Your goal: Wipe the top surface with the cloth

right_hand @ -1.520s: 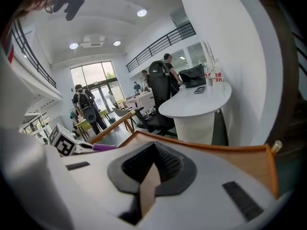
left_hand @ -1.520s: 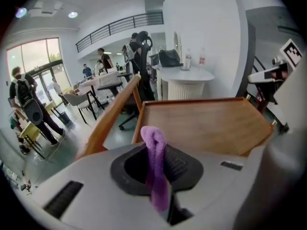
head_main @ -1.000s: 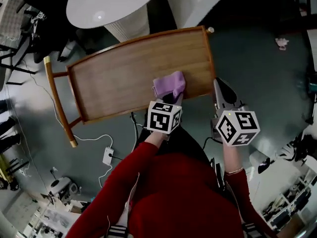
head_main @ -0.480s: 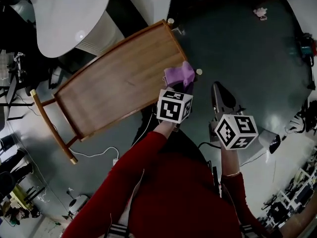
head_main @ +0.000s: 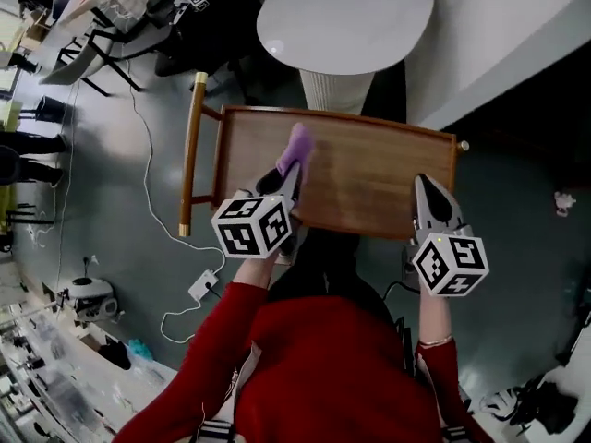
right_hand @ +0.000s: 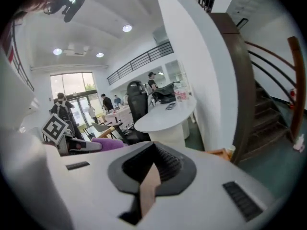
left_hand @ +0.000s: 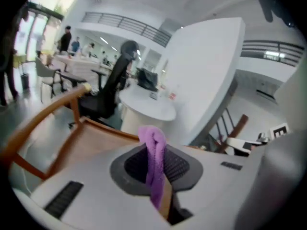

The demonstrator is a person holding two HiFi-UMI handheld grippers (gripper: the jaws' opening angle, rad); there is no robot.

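Observation:
A purple cloth (head_main: 296, 148) lies pinched in my left gripper (head_main: 285, 175), which is shut on it over the left part of the wooden top surface (head_main: 369, 178). In the left gripper view the cloth (left_hand: 153, 162) stands folded between the closed jaws, with the wood top (left_hand: 91, 138) behind it. My right gripper (head_main: 432, 201) is shut with nothing in it and hovers at the near right edge of the top. In the right gripper view the jaws (right_hand: 152, 174) meet, and the cloth (right_hand: 109, 144) shows at the left.
The top belongs to a wooden cart with a side handle bar (head_main: 190, 155) at the left. A round white table (head_main: 346, 17) stands just beyond it. A white cable and plug (head_main: 199, 286) lie on the grey floor at the near left. Chairs stand far left.
The view has swung round, so the cart now lies level across the picture. My left gripper with the cloth has gone from the top's right end to its left part. The right gripper stays shut.

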